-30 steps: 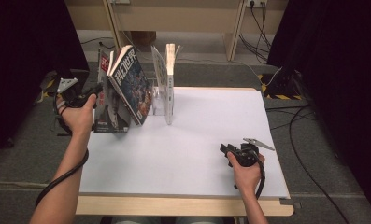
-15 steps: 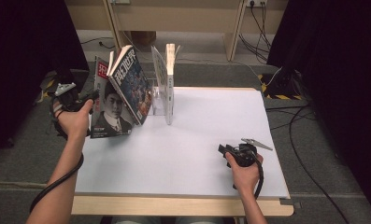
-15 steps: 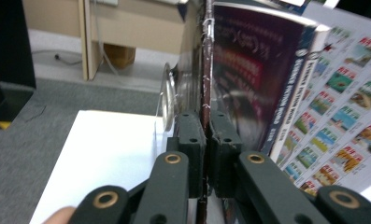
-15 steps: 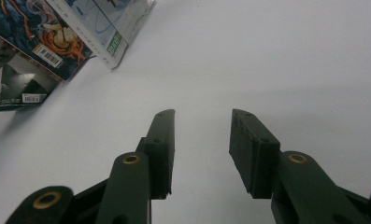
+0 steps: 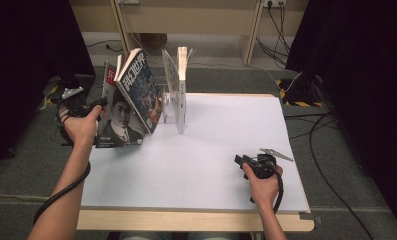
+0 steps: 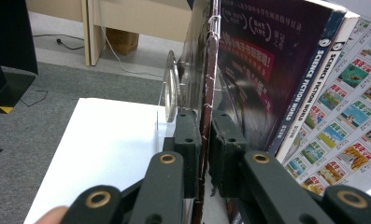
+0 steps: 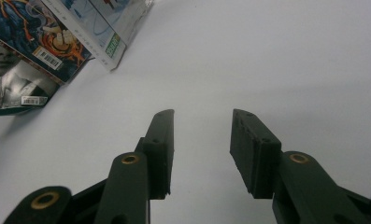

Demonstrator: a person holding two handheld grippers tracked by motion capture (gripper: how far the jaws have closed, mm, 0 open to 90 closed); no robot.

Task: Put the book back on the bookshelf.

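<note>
A magazine with a portrait cover [image 5: 117,127] stands on the table's left edge and leans on a blue-cover magazine [image 5: 142,95]. That one rests against a clear stand [image 5: 172,107] holding a white book [image 5: 182,75]. My left gripper [image 5: 98,104] sits at the portrait magazine's left edge. In the left gripper view its jaws [image 6: 205,140] have just been opening, and the thin magazine edge [image 6: 209,70] stands between the pads with a slight gap. My right gripper [image 5: 241,162] rests open on the white table [image 5: 211,150], with nothing between its jaws [image 7: 202,135].
A dark science-fiction magazine [image 6: 267,70] and a page of small pictures [image 6: 351,107] lie just right of the left jaws. Grey carpet [image 5: 26,150] surrounds the table. Cables [image 5: 326,130] run on the floor at the right, and desk legs [image 5: 248,30] stand behind.
The portrait magazine has tipped upright so that its cover shows more, leaning on the blue one. Both hands have stayed in place.
</note>
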